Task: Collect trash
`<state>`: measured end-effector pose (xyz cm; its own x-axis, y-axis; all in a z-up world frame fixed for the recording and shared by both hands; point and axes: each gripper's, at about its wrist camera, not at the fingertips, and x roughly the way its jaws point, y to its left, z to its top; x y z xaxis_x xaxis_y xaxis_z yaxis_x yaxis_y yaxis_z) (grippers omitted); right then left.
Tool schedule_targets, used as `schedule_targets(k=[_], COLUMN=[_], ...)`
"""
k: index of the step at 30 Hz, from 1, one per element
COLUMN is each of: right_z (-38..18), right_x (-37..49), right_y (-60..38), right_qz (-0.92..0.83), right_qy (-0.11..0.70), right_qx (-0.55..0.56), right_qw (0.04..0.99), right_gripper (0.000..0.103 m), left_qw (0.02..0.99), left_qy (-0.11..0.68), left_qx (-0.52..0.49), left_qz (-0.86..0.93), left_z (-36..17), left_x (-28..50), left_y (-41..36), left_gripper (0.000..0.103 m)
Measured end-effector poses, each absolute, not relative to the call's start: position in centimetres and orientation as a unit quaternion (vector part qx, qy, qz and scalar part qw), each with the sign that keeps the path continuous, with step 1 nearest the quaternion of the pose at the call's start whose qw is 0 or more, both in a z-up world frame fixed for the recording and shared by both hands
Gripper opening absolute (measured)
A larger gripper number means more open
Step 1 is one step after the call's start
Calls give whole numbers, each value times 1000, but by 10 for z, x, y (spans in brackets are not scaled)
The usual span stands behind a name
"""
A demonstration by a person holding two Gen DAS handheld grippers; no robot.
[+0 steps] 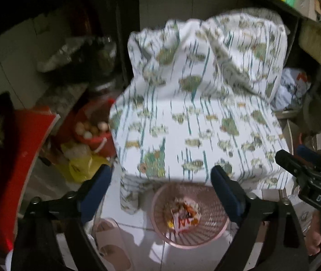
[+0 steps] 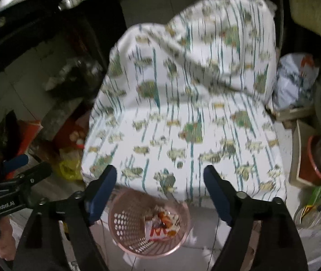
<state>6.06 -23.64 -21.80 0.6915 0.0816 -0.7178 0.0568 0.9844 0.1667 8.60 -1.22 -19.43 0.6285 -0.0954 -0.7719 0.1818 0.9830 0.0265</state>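
Note:
A pink perforated waste basket [image 1: 160, 194] [image 2: 126, 223] stands on the white tiled floor in front of a cloth-covered seat. Inside it lies a crumpled red, white and orange wrapper [image 1: 184, 214] [image 2: 162, 224]. My left gripper [image 1: 161, 178] hangs open above the basket, with nothing between its blue pads. In the right wrist view my right gripper [image 2: 160, 175] is open too, above the basket's far rim, and holds nothing. Each gripper shows at the edge of the other's view: the right one [image 1: 296, 160] on the right, the left one [image 2: 31, 164] on the left.
The seat's white cloth with green and teal print [image 1: 201, 103] [image 2: 183, 103] fills the middle. To the left are a red bucket of eggs [image 1: 92, 133], a yellow bag [image 1: 81, 167] and a red panel [image 1: 29, 140]. A pale slipper [image 1: 108, 239] lies near the basket. Bags and clutter [image 2: 296, 83] stand at the right.

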Motion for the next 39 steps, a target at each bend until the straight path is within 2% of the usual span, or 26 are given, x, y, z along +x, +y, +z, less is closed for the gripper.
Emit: schedule_targets(k=[2,4,11,15,21,29,39], right_z=[-206,-189,-104,-61,-14,1,-6], right_x=[53,48,41,40,24,-1,-8], right_y=[-235,-232,-226,-224,-219,-214,-210], right_qz=[7,1,-12,-31,-37,-50,-29], right_qy=[376,363,348,341,285,241,246], right_qx=[82,67,49,34,13,-15,1], right_qw=[923,930,936,939,958,969,969], right_gripper=[86,87,88,95,103,103,103], left_qw=[912,921,931,938,946,956,959], left_qy=[400,379,356,335,313,284,275], left_qx=[57,58,46,44,51,47,39], left_qz=[-73,-67,-66,-73,-70,-63,-54], left_z=[-181,-166,-103,-64,-20,-11,-11], left_x=[79,72,62,59,54,39,31], left_y=[-11,-10,-9,-12,-19,-17,-18], left_gripper=[101,102,103,103,103,103,103])
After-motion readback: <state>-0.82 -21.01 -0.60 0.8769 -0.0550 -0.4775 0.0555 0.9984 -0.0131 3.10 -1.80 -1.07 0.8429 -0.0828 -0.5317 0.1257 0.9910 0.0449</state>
